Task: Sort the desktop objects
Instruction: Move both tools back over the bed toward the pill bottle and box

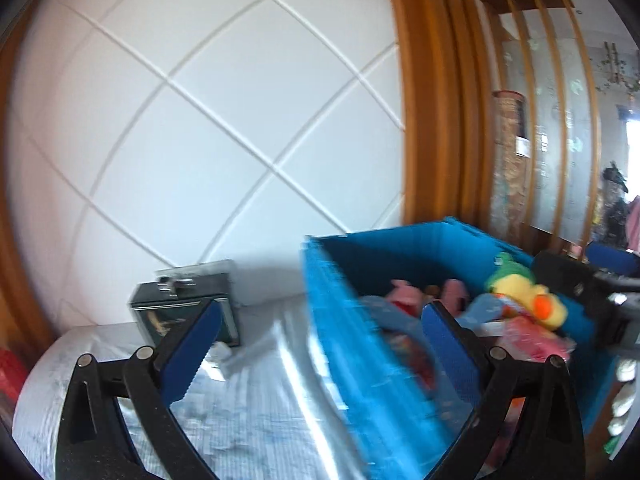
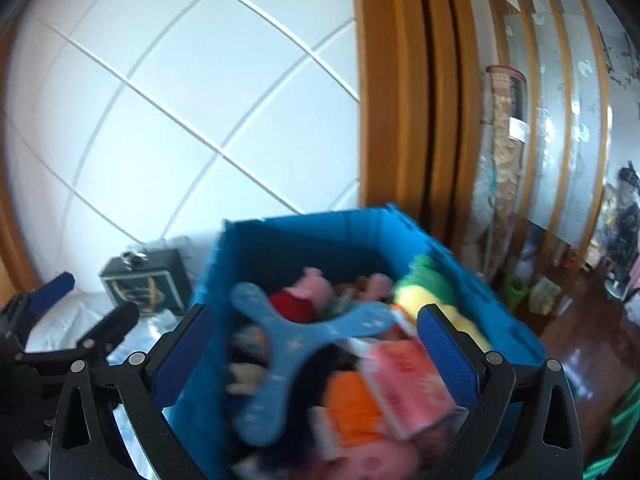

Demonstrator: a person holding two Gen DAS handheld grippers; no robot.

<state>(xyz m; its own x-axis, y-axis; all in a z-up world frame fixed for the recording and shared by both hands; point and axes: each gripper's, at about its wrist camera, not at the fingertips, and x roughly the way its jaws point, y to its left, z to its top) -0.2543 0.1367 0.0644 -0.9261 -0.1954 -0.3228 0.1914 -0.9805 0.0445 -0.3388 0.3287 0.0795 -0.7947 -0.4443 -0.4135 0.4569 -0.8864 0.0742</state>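
Observation:
A blue bin (image 2: 300, 240) stands on the table, full of soft toys. On the pile lie a light blue three-armed boomerang (image 2: 304, 332), a pink box (image 2: 408, 384), a pink pig plush (image 2: 316, 284) and a yellow and green duck plush (image 2: 424, 292). My right gripper (image 2: 316, 320) hangs open over the bin with nothing pressed between its pads. My left gripper (image 1: 322, 320) is open over the bin's near left wall (image 1: 340, 340), empty; the right wrist view shows it at the left, beside the bin (image 2: 86, 308). The duck plush (image 1: 532, 300) lies at the bin's right end.
A dark green box with a metal clasp (image 1: 188, 308) stands on the plastic-covered table (image 1: 248, 400) left of the bin, against a white quilted wall panel. A wooden frame rises behind the bin. Right of the table the dark wooden floor (image 2: 580, 340) holds small items.

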